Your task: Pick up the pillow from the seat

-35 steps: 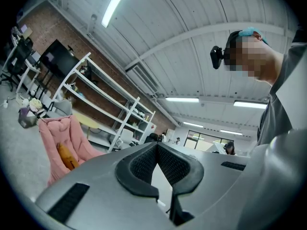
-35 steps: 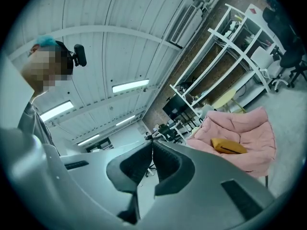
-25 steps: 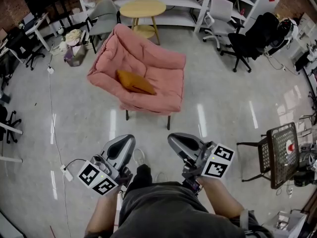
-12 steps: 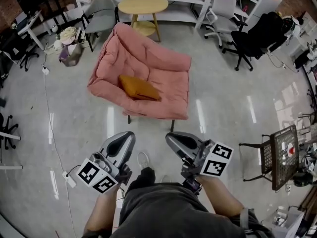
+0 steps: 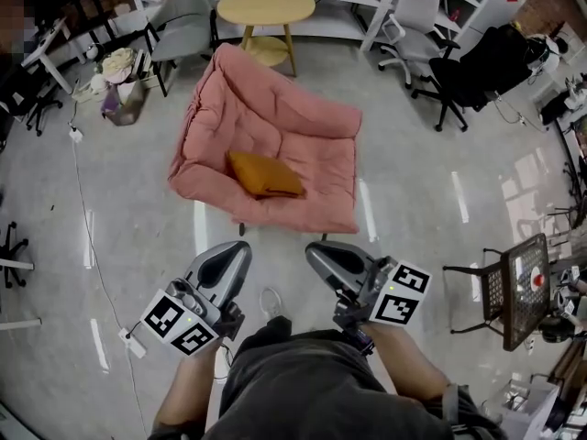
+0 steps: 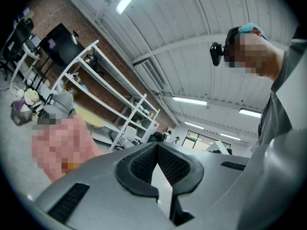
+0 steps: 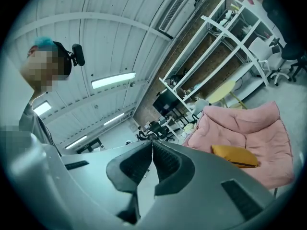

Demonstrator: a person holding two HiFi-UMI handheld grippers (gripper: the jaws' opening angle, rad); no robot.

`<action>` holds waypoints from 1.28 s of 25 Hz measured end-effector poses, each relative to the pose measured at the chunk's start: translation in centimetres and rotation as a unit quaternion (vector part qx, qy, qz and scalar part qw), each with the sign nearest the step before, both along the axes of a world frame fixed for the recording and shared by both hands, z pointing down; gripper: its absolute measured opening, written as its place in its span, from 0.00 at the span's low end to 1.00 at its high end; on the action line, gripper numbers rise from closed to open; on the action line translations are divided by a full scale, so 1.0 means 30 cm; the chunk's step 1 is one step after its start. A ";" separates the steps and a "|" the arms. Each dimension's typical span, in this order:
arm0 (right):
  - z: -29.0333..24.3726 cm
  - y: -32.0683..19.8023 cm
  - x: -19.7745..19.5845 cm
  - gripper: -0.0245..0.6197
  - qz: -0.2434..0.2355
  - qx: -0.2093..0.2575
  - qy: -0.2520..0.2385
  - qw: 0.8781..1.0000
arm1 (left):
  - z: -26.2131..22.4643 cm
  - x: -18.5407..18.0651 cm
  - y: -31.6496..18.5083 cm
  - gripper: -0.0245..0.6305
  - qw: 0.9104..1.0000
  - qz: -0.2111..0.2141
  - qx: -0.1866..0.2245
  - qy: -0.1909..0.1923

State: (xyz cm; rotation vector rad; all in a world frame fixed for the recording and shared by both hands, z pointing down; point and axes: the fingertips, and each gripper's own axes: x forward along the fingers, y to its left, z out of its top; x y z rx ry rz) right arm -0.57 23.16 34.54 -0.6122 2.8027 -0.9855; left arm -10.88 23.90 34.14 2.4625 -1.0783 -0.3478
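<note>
Head view: the left gripper (image 5: 231, 257) and right gripper (image 5: 323, 257) are waiting at waist height, probably because the pillow (image 5: 264, 174) is lying well ahead on the armchair (image 5: 303, 136) seat.

Left gripper view: the jaws are pressing together, empty.

Right gripper view: the 2 jaws are meeting, empty, with the pillow ahead to the right.

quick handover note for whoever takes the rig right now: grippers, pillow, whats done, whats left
Left gripper: jaws shut, nothing between them.
Right gripper: jaws shut, nothing between them.
Both are held low, close to the person's body, pointing toward the chair.
The orange pillow lies untouched on the seat of the pink armchair, with open floor between it and the grippers.
Done: nothing of the pick yet.
Left: step closer, open a gripper, close it on the pillow and lift it off the seat.
</note>
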 end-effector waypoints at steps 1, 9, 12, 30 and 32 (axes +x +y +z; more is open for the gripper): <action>0.002 -0.019 -0.011 0.06 0.002 0.000 0.001 1.000 | 0.000 -0.013 -0.021 0.05 1.000 0.001 0.001 0.000; 0.024 -0.140 -0.079 0.06 0.007 -0.004 0.005 1.000 | 0.022 -0.093 -0.142 0.05 1.000 0.000 -0.002 0.000; 0.035 -0.184 -0.100 0.06 0.003 -0.003 0.006 1.000 | 0.045 -0.116 -0.184 0.05 1.000 -0.004 -0.006 -0.002; 0.197 -0.687 -0.074 0.06 -0.043 -0.056 0.017 0.997 | 0.246 -0.094 -0.703 0.05 0.996 -0.049 -0.075 -0.021; 0.219 -0.760 -0.066 0.06 -0.050 -0.069 0.012 0.996 | 0.281 -0.094 -0.776 0.05 0.994 -0.061 -0.087 -0.024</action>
